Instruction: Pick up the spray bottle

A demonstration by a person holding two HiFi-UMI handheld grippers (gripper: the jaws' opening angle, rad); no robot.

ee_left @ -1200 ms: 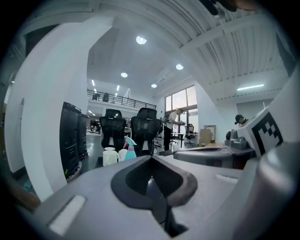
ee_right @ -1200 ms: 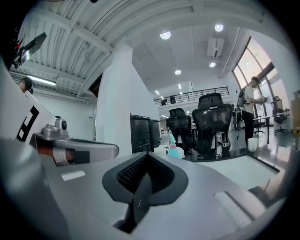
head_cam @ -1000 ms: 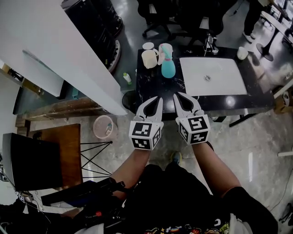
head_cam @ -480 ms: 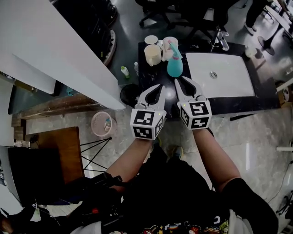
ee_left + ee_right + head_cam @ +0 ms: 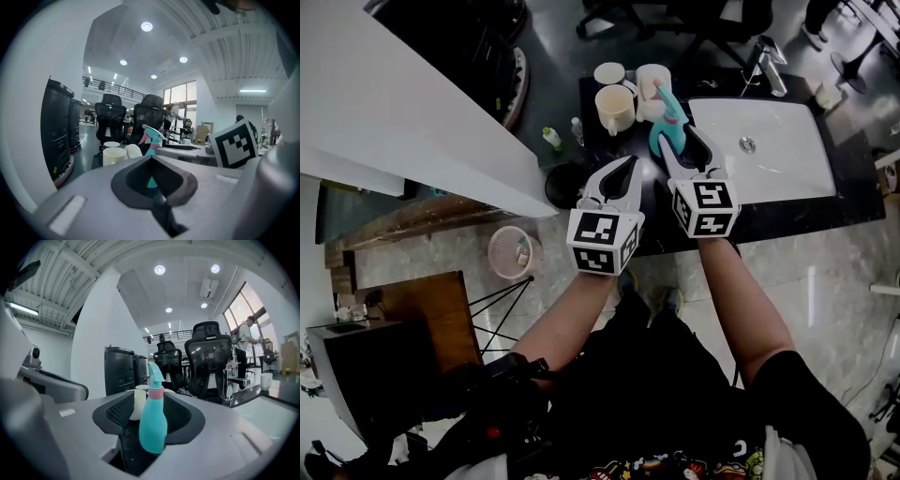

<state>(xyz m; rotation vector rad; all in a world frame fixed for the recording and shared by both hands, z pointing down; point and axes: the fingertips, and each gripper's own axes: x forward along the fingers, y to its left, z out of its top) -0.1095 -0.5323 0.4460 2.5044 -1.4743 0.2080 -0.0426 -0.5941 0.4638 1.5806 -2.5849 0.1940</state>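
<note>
The right hand-held gripper (image 5: 152,405) has its jaws apart, and a teal spray bottle (image 5: 153,427) with a pink collar stands upright between the ribbed pads, its nozzle pointing away. Just beyond the left jaw sits a white mug (image 5: 136,405). Farther ahead are black office chairs (image 5: 209,363) and, ahead to the left, tall black cabinets (image 5: 118,369).

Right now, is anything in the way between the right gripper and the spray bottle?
Nothing visible is. The spray bottle stands between the open jaws of the right gripper, and the cream cup sits behind it.
</note>
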